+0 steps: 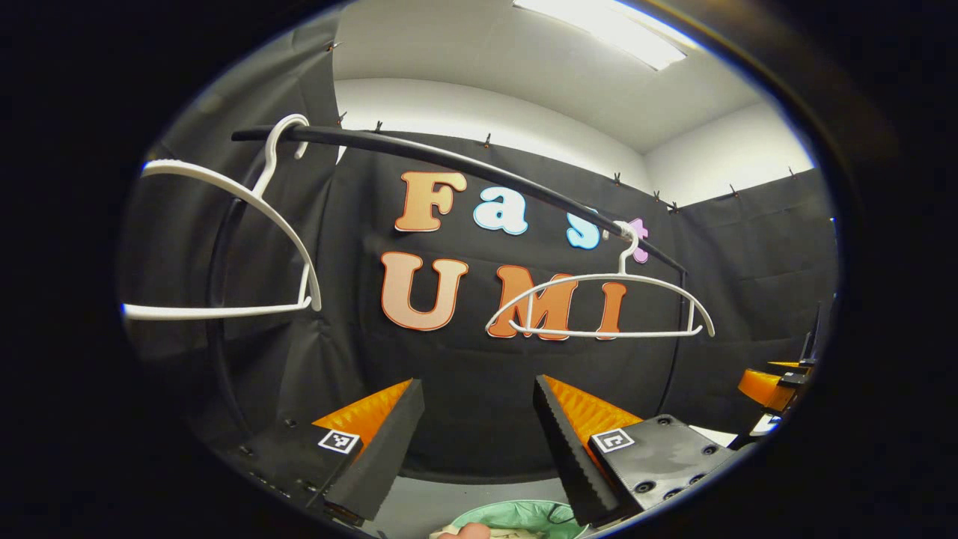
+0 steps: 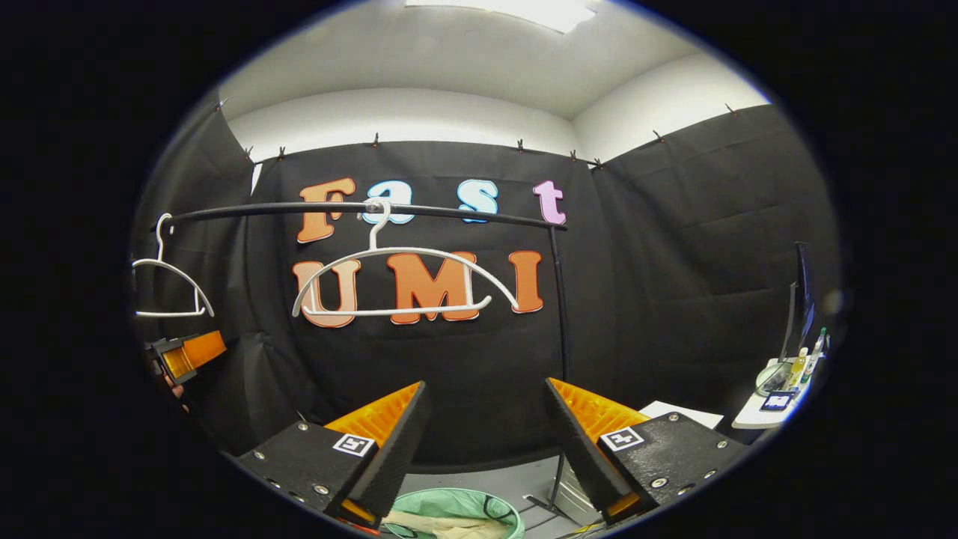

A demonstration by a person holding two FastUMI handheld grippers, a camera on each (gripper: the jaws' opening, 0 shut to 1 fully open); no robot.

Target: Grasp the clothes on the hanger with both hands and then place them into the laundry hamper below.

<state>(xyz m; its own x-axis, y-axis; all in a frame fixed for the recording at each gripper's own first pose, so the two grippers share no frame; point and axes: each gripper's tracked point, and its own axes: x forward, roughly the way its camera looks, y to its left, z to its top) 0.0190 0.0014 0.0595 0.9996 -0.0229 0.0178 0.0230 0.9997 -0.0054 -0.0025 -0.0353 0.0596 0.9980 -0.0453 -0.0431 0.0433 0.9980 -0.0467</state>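
Two bare white hangers hang from the black rail (image 2: 449,212): one near the middle (image 2: 397,281) and one at the left end (image 2: 168,288). In the left gripper view the same hangers show close at the left (image 1: 224,247) and farther right (image 1: 599,307). The green laundry hamper (image 2: 490,505) stands on the floor below, with beige clothes (image 2: 438,524) lying inside it; its rim (image 1: 516,510) also peeks between my left fingers. My left gripper (image 1: 479,442) is open and holds nothing. My right gripper (image 2: 486,442) is open too, also with nothing in it.
The rack's upright post (image 2: 557,337) runs down to a foot on the pale floor beside the hamper. A small white table (image 2: 775,397) with bottles stands at the right. The other gripper shows at the view edges (image 2: 183,355) (image 1: 771,385).
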